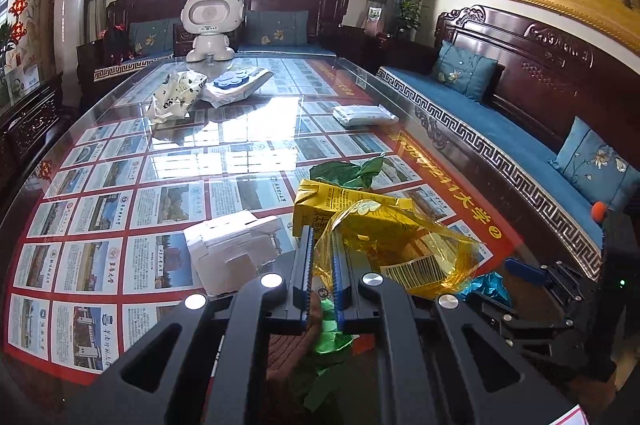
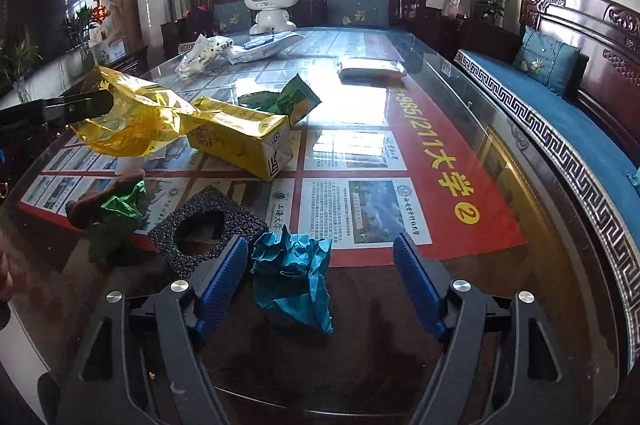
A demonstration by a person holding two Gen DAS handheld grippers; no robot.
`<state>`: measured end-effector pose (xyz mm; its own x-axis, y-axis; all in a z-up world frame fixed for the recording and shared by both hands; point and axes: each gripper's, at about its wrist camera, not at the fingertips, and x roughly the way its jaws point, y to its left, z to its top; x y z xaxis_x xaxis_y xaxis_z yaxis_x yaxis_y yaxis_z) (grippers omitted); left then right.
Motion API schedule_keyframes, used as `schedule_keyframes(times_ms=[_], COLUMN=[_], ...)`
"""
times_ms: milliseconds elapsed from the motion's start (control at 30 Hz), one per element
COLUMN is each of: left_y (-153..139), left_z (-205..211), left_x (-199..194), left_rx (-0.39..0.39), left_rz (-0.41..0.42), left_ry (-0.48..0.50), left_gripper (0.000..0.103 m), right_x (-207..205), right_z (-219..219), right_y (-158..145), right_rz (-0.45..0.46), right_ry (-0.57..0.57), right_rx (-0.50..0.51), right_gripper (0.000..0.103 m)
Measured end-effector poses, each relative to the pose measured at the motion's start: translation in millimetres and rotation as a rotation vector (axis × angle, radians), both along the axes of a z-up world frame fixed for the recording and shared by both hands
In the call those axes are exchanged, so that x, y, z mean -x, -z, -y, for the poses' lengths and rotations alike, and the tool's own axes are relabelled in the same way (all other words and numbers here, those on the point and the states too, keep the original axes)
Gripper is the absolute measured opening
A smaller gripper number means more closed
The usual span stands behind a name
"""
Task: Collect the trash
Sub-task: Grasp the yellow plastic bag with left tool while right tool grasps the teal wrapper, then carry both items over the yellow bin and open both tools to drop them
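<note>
My left gripper (image 1: pixel 321 241) is shut on a clear yellow plastic wrapper (image 1: pixel 404 245) and holds it above the glass table; it also shows in the right wrist view (image 2: pixel 128 121). A yellow drink carton (image 2: pixel 244 137) lies on the table behind it. My right gripper (image 2: pixel 320 257) is open, its blue pads (image 2: pixel 224 277) on either side of a crumpled teal paper (image 2: pixel 294 275) on the table. A crumpled green paper (image 2: pixel 116 217), a black foam square with a hole (image 2: pixel 208 229) and a green wrapper (image 2: pixel 288 101) lie nearby.
White folded packaging (image 1: pixel 232 249) lies left of my left gripper. A white robot toy (image 1: pixel 210 25), white bags (image 1: pixel 176 97) and a flat white packet (image 1: pixel 360 114) sit farther back. A blue-cushioned wooden sofa (image 1: pixel 520 145) runs along the right side.
</note>
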<state>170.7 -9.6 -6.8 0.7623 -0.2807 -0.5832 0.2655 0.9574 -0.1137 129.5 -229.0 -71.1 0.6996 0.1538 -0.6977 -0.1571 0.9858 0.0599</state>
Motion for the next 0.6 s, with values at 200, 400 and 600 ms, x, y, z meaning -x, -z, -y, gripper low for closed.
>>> schedule_keyframes(times_ms=[200, 400, 600], left_y=[-3.1, -16.5, -25.5], left_z=[0.6, 4.1, 5.6], left_x=[17.7, 62.5, 112.6], left_rx=[0.018, 0.033, 0.034], left_rz=[0.008, 0.045, 0.067], left_ry=[0.014, 0.053, 0.066], left_gripper=[0.009, 0.009, 0.009], right_x=[13.9, 52.6, 94.9], right_z=[11.1, 16.9, 25.7], right_y=[-8.9, -33.6, -56.1], right_rz=[-0.002, 0.079, 0.119], right_ry=[-0.047, -0.057, -0.073], right_rx=[-0.091, -0.085, -0.146], right_gripper=[0.016, 0.007, 0.006])
